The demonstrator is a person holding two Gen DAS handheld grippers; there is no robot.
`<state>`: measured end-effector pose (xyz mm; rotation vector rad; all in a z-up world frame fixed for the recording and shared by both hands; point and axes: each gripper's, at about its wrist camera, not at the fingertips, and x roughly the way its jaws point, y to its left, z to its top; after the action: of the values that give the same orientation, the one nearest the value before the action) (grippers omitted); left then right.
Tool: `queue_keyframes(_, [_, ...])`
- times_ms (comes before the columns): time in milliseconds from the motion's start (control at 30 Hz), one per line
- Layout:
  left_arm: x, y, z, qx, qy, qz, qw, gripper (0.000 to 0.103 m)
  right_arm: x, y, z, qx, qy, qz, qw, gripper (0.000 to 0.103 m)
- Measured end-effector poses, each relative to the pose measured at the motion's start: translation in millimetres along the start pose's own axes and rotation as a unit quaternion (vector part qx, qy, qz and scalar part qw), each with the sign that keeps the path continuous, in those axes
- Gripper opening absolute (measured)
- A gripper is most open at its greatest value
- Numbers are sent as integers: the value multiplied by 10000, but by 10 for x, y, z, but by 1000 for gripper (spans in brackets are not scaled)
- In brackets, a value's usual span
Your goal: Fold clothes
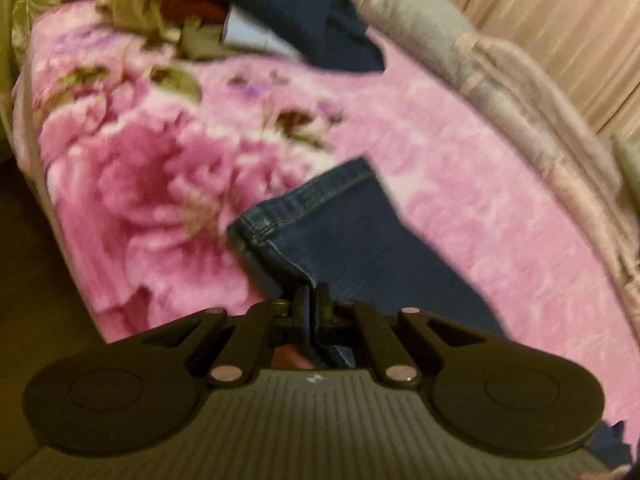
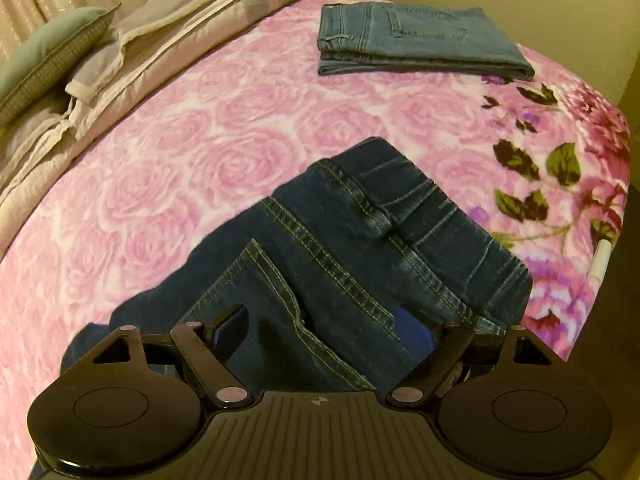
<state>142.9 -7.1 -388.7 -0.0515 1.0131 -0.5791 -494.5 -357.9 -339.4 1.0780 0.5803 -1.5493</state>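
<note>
A pair of dark blue jeans lies across the pink floral blanket. In the left wrist view its leg end [image 1: 320, 216] with the stitched hem points away from me, and my left gripper [image 1: 310, 294] is shut on the leg's side edge just below the hem. In the right wrist view the waistband and back pocket [image 2: 360, 240] lie under my right gripper [image 2: 320, 332], which stands open. Its blue-padded fingers [image 2: 230, 330] straddle the seat of the jeans without pressing on it.
A folded pair of lighter blue jeans [image 2: 420, 40] rests at the far side of the blanket. A heap of dark blue, red and floral clothes [image 1: 248, 8] sits at the far end. Beige bedding [image 2: 168, 28] and a green pillow [image 2: 52, 44] line the edge.
</note>
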Motion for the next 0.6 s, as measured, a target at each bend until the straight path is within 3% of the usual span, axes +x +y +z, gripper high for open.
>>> queue_keyframes(200, [-20,-230,-14,744,-1,645,9951,8,-16,-143,4,72,44,59,9999,83])
queue_keyframes(333, [-276,-615,-79,1393,-306,1323,9809,8,-92,-282,35,128,-33,107,9999,83])
queue_keyframes(400, [-405,-844,-165,1828,-425,1428,9718,8,-119,-337,33,115,-35,143,9998,83])
queue_keyframes(433, [-457,-951,-215,2028,-447,1365,9686,7,-124,-360,24,97,-34,161,9998,83])
queue_keyframes(533, [-539,-1185,-408,2376,-52,64,9713,8,-121,-427,-23,25,-23,234,9997,83])
queue_keyframes(567, [-520,-1248,-477,2498,166,-334,9676,9,-111,-452,-48,-10,-3,297,9996,83])
queue_keyframes(600, [-419,-1313,-572,2722,538,-413,9598,11,-98,-475,-72,-68,18,354,9993,83])
